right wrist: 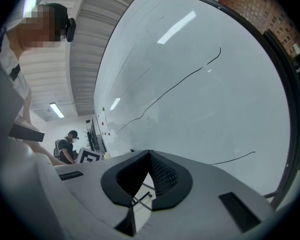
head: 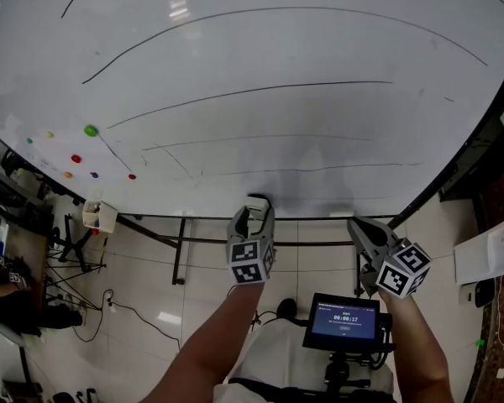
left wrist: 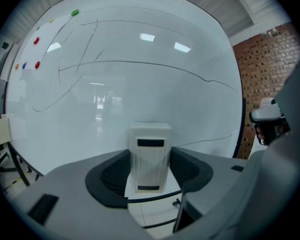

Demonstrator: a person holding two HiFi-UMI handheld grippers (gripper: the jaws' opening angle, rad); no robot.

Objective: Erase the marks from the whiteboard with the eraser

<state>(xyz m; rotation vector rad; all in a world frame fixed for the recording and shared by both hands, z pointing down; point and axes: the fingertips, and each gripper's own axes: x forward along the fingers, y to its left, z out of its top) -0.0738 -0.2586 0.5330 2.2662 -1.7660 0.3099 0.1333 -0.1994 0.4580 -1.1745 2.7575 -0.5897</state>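
Left gripper [head: 253, 215] clamps the eraser [left wrist: 150, 156] toward the board [head: 260, 53] to wipe lines [head: 260, 91]; right gripper [right wrist: 149, 159], pinched empty, waits aside.

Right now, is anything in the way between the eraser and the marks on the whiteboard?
Nothing visible. The left gripper is shut on the eraser, and only bare whiteboard lies between it and the marks. The magnets sit off at the board's left edge.
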